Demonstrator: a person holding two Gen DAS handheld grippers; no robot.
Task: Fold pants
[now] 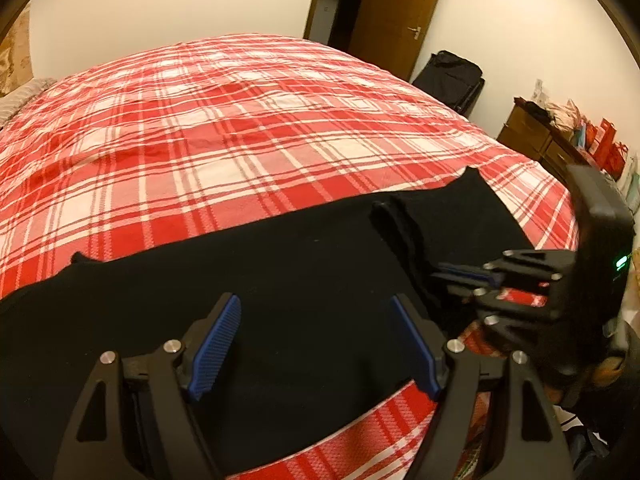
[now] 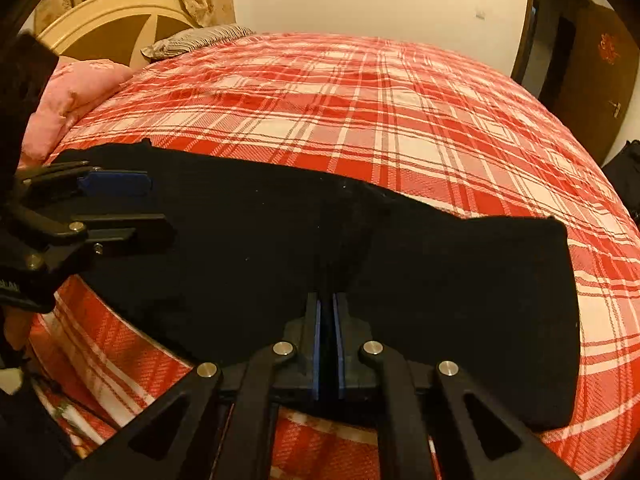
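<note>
Black pants (image 2: pixel 280 232) are laid flat near the front edge of the bed (image 1: pixel 240 120), long axis across the view, running left to right along that edge; the wider end is seen at right in the right wrist view, the narrower end at left. The right gripper (image 2: pixel 329 320) is clenched on a raised pinch of pants fabric near the middle of the near edge, blue pads pressed together with cloth between. The left gripper (image 1: pixel 316 344) is held released, jaws wide apart, over the pants with nothing gripped; whether the fingers touch the fabric cannot be told. In the left wrist view the right gripper is seen just to the right. A pink pillow (image 2: pixel 68 96) and a striped pillow (image 2: pixel 196 38) are seen at the headboard (image 2: pixel 120 20), well apart from the pants. A door (image 1: pixel 396 12), a black bag (image 1: pixel 452 80) and a dresser (image 1: pixel 532 132) stand beyond the bed. Plaid cover beyond the pants is bare.
</note>
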